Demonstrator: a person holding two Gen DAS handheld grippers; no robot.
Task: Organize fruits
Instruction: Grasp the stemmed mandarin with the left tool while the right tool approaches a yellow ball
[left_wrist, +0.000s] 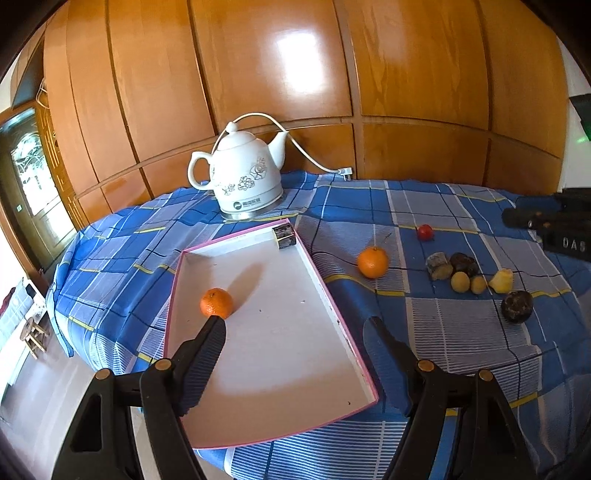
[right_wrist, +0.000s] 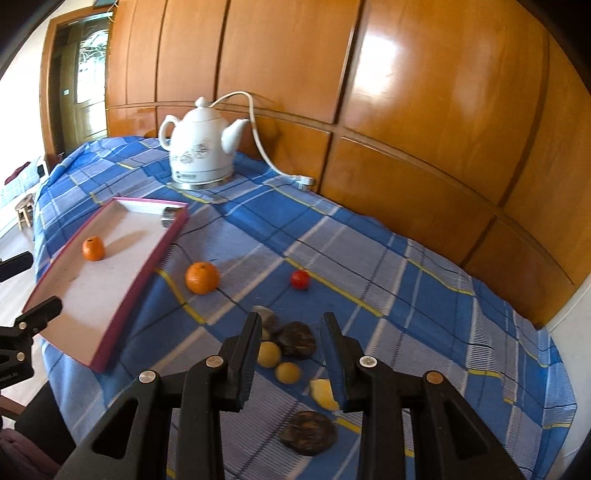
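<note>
One orange (left_wrist: 216, 303) rests inside the shallow pink-rimmed white tray (left_wrist: 280, 369), while a second orange (left_wrist: 372, 262), a small red fruit (left_wrist: 425, 232), two small yellow fruits (left_wrist: 460, 282) and dark wrinkled fruits (left_wrist: 516, 306) lie on the blue checked cloth beside it.

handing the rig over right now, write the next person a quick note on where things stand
Left claw: open, empty, over the pink-rimmed tray.
Right claw: open, empty, over the fruit cluster on the checked cloth.
Done: one orange in the tray; a small dark cylinder sits in its far corner.
Left on the cloth: second orange, small red fruit, two small yellow fruits, a yellow piece, and several dark items.
Kettle stays.
</note>
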